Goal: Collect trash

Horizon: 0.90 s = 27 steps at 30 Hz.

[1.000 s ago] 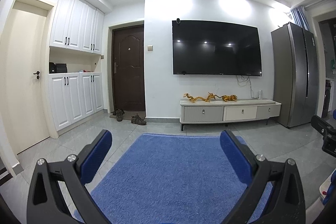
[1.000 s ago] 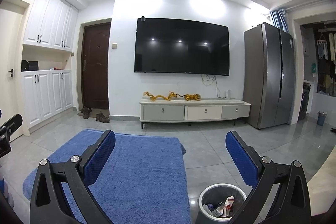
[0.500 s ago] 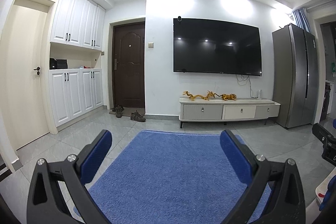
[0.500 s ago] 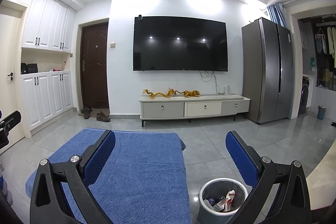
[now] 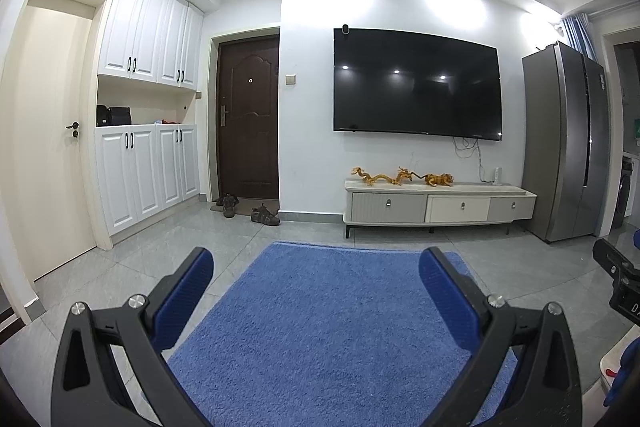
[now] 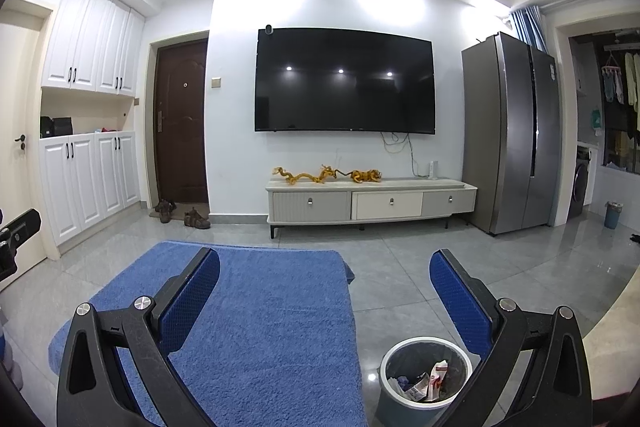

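My left gripper (image 5: 316, 275) is open and empty, held above a blue rug (image 5: 320, 327). My right gripper (image 6: 325, 279) is open and empty, above the same rug (image 6: 256, 327). A grey trash bin (image 6: 424, 375) with a white rim stands on the tiled floor below the right gripper's right finger; crumpled wrappers and paper (image 6: 430, 383) lie inside it. Part of the right gripper (image 5: 618, 279) shows at the right edge of the left wrist view, and part of the left gripper (image 6: 16, 239) at the left edge of the right wrist view.
Ahead are a wall TV (image 6: 344, 83), a low TV cabinet (image 6: 372, 203) with golden figurines, a steel fridge (image 6: 512, 135), a brown door (image 6: 182, 123) with shoes (image 6: 196, 219) before it, and white cupboards (image 5: 148, 171). A small blue bin (image 6: 613, 214) stands far right.
Both views have tilted up a little and the room has shifted down in frame. The bin shows more fully in the right wrist view. Both grippers stay open.
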### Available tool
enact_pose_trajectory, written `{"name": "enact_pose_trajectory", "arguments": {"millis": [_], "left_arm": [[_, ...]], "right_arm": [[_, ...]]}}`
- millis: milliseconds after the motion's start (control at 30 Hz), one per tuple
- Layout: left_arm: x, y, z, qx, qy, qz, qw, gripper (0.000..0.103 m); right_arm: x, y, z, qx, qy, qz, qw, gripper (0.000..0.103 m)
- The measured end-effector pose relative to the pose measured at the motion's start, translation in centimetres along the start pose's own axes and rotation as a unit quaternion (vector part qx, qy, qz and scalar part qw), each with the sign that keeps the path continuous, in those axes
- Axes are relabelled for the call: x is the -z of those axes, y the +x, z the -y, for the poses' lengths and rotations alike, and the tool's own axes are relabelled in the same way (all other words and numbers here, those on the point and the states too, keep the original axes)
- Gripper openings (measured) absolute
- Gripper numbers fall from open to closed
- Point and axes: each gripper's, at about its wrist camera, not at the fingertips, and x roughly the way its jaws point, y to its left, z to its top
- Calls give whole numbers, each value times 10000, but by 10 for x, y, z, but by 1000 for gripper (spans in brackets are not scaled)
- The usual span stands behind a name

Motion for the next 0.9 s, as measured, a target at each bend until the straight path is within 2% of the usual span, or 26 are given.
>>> {"name": "enact_pose_trajectory", "arguments": {"millis": [433,900], "left_arm": [[1,1,-1,-35,7,-63,10000,103],[-2,11,-1,-344,56,-99,9993,103]], "right_arm": [[0,6,1,7,21,-112,9999,103],[6,19,5,-39,143,-235,9996,103]]}}
